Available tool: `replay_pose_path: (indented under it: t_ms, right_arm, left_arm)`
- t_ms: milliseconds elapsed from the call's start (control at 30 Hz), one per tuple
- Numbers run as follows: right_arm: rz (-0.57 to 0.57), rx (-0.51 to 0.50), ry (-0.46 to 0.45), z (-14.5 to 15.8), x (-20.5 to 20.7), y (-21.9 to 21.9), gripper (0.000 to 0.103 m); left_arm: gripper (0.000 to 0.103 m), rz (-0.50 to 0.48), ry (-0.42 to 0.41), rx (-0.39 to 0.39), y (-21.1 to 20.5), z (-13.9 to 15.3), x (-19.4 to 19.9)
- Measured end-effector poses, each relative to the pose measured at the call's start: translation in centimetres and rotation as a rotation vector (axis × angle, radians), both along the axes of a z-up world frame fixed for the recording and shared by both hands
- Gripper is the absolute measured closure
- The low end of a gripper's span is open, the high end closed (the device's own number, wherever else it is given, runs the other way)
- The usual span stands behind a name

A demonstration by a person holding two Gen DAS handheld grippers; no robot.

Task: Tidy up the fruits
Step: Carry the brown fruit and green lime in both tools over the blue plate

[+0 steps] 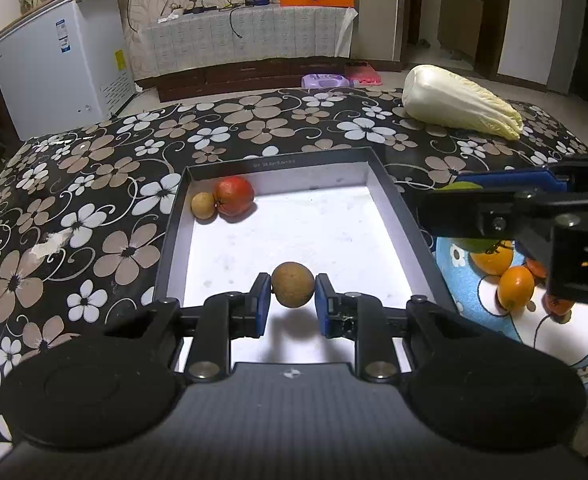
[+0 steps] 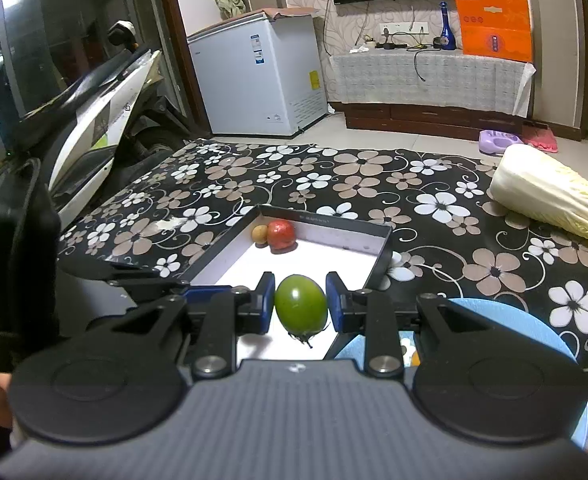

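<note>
My left gripper [image 1: 292,296] is shut on a round brown fruit [image 1: 292,285] and holds it over the near part of a black box with a white floor [image 1: 326,220]. A red fruit [image 1: 233,196] and a small yellow-brown fruit [image 1: 203,205] lie in the box's far left corner. My right gripper [image 2: 300,304] is shut on a green fruit [image 2: 300,309], stem down, above the box's near right edge [image 2: 380,264]. Orange fruits [image 1: 516,287] lie on a blue cartoon plate [image 1: 490,320] right of the box.
A napa cabbage [image 1: 460,100] lies on the floral tablecloth [image 1: 93,184] at the far right. The right gripper's body [image 1: 534,216] hangs over the plate in the left wrist view. A white freezer [image 2: 257,76] and a scooter [image 2: 93,112] stand beyond the table.
</note>
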State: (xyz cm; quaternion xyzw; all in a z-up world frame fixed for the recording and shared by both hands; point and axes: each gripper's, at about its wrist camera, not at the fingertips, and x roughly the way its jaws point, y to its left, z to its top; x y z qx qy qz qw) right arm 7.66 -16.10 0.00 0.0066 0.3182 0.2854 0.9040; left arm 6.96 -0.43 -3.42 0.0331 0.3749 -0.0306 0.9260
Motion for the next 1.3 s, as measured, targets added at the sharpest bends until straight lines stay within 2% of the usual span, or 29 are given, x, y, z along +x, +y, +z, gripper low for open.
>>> replay_pose_path:
  t_ms: [667, 1300]
  right_arm:
    - [0.008, 0.0, -0.006, 0.2, 0.0, 0.1, 0.072]
    - [-0.021, -0.001, -0.012, 0.5, -0.2, -1.7, 0.072]
  left_arm:
    - [0.075, -0.017, -0.019, -0.011, -0.1, 0.6, -0.1]
    - [0.075, -0.06, -0.046, -0.04, -2.0, 1.4, -0.1]
